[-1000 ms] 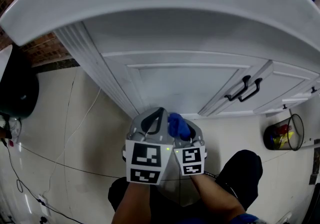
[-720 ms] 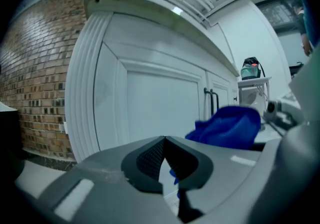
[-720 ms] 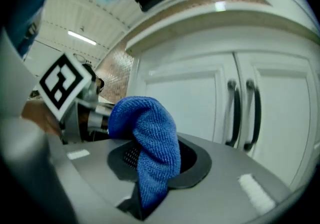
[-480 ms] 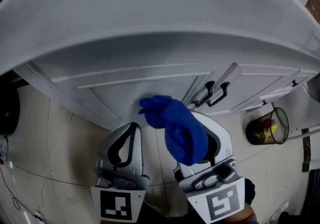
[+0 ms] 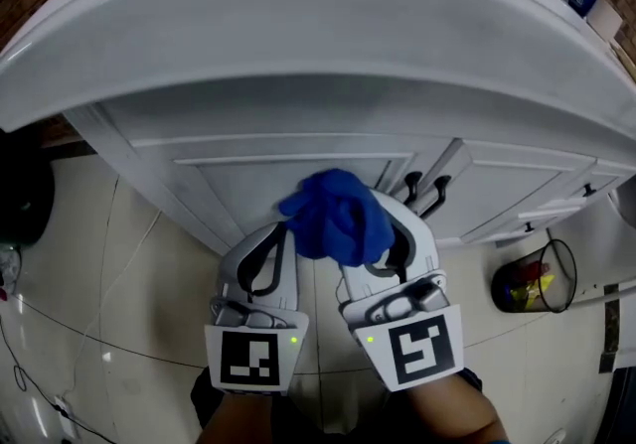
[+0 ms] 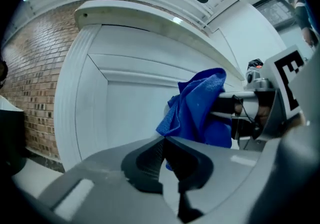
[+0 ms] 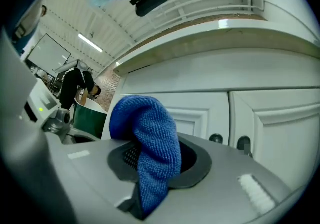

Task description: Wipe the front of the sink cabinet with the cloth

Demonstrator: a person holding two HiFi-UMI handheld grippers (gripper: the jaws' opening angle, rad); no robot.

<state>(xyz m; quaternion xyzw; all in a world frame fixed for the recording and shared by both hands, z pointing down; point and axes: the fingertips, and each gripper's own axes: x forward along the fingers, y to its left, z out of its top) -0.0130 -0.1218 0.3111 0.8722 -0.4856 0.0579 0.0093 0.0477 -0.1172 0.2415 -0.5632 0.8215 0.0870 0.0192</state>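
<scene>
Pale floor tiles (image 5: 129, 263) spread below, and a brick wall (image 6: 35, 82) stood to the cabinet's left. Over everything hung the broad white sink basin (image 5: 298, 25), its rim overhanging the sink cabinet (image 5: 248, 179), a white front of panelled doors with a pair of black door handles (image 5: 427, 196) where two doors met. A wire waste bin (image 5: 532, 283) sat on the floor well off to the right. Both tools were raised side by side before the left-hand door panel. The right gripper (image 5: 383, 233) had its fingers clenched on the blue cloth (image 5: 336, 216), which bunched over the tips and drooped down between them. The wad lay very near the panel, just left of the handles, though contact could not be made out. The left gripper (image 5: 266, 238) was just beside it, fingers pressed together on nothing. Judging by this, the wiping stroke was only being set up. The next move would call for pushing the bunched cloth flat against the panel and sweeping it across while keeping the grip firm and steering clear of the handles.
</scene>
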